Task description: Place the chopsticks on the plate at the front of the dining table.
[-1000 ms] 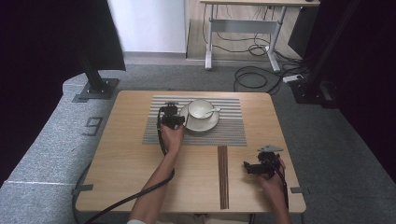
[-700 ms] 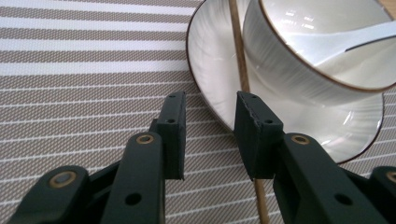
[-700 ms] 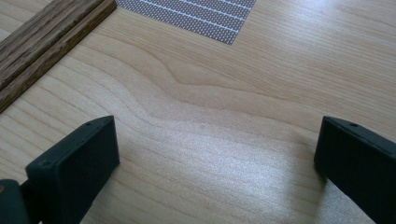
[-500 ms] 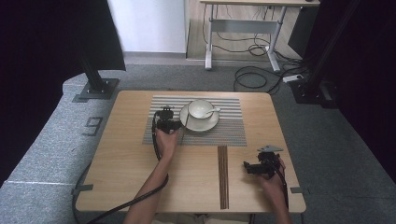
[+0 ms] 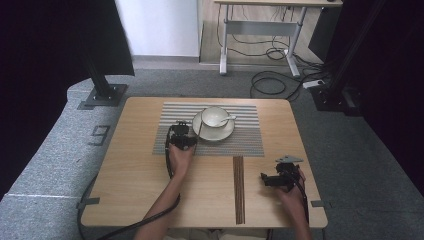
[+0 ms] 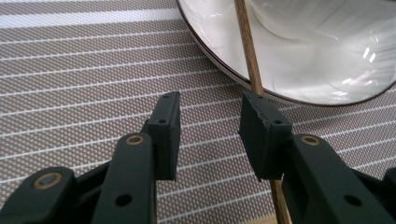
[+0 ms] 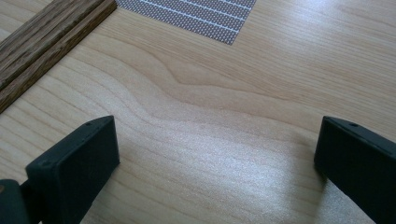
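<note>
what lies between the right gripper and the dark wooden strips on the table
Bare light wood tabletop separates the right gripper and dark wooden strips, per the right gripper view.

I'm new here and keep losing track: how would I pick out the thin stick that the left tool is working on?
Find the striped placemat on the wooden table, then the white saucer with a cup on it. The thin wooden stick leans on the saucer's left rim, beside the left tool. Unlike the dark chopstick box nearer the person, it is single, slender and pale.
</note>
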### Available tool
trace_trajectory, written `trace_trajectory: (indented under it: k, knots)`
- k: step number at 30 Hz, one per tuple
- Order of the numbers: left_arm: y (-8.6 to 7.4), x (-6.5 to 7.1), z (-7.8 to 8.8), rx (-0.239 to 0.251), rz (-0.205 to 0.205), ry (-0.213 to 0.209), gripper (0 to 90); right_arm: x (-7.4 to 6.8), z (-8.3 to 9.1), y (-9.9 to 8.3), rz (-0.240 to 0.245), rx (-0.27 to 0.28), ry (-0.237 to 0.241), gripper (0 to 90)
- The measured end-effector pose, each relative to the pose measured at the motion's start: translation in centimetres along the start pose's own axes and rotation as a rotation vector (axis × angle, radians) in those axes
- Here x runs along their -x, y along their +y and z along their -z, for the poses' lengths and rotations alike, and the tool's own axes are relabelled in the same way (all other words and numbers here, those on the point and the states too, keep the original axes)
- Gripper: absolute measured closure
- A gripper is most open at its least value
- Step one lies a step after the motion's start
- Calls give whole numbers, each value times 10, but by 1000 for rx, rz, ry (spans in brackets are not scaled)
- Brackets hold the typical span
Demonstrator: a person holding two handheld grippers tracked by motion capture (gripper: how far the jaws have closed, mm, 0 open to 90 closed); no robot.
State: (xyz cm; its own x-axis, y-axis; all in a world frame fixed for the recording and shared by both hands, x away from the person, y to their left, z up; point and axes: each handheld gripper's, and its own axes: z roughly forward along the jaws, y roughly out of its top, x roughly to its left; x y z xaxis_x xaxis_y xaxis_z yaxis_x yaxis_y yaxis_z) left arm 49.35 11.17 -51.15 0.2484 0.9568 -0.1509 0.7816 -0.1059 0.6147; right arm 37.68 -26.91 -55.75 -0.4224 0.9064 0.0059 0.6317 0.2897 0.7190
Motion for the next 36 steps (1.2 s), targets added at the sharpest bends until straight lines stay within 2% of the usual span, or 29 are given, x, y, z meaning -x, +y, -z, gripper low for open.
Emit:
trace_trajectory:
  k: [15, 26, 36]
  knots:
    - [-4, 10, -1, -7, -17, -18, 569, 0, 0, 0, 1, 0, 1, 0]
    - [-8, 11, 0, -7, -21, -21, 566, 0, 0, 0, 1, 0, 0, 0]
    - [-14, 9, 11, 16, -33, -22, 562, 0, 0, 0, 2, 1, 2, 0]
